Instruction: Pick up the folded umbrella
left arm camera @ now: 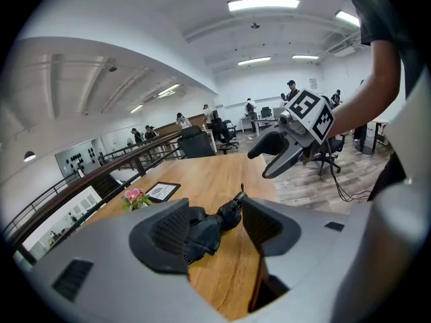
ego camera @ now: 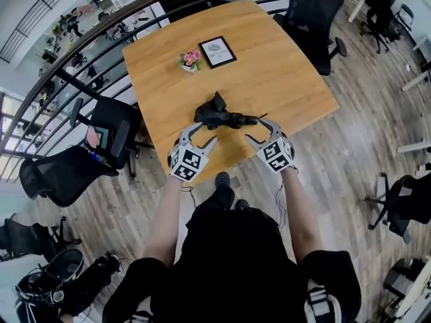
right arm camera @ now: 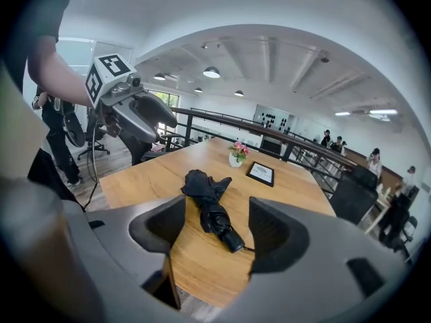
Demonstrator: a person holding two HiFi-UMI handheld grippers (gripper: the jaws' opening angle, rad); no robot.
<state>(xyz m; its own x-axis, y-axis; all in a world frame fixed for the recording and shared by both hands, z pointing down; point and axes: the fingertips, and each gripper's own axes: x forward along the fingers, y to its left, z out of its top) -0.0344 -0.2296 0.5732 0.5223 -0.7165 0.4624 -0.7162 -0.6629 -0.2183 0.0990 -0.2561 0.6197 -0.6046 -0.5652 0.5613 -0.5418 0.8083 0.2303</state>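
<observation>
A square table of light wood (ego camera: pixel 269 66) is seen whole only in the head view, with a dark metal railing (ego camera: pixel 101 25) curved behind it and black office chairs (ego camera: pixel 310 19) on a floor of grey planks around it. The ceiling with its long lamps, and small figures of people far away, are shown only in the two gripper views.

The folded black fabric umbrella (ego camera: pixel 219 116) lies flat on the table, near the edge closest to the person and well apart from the things at the far side. In the right gripper view its full length is shown, with the loose folds far and the round handle end near. In the left gripper view it is partly covered by that gripper's jaws.

The left gripper (ego camera: pixel 204 132) is held just beside the umbrella with its jaws apart. The umbrella is seen between them, but it is not pressed by the pads. The right gripper (ego camera: pixel 259 130) is also held with jaws apart, near the handle end, and nothing is gripped by it.

A small card in a black frame (ego camera: pixel 217 51) is placed at the far side of the table. Just beside it stands a pink flower in a small white pot (ego camera: pixel 191 60).
</observation>
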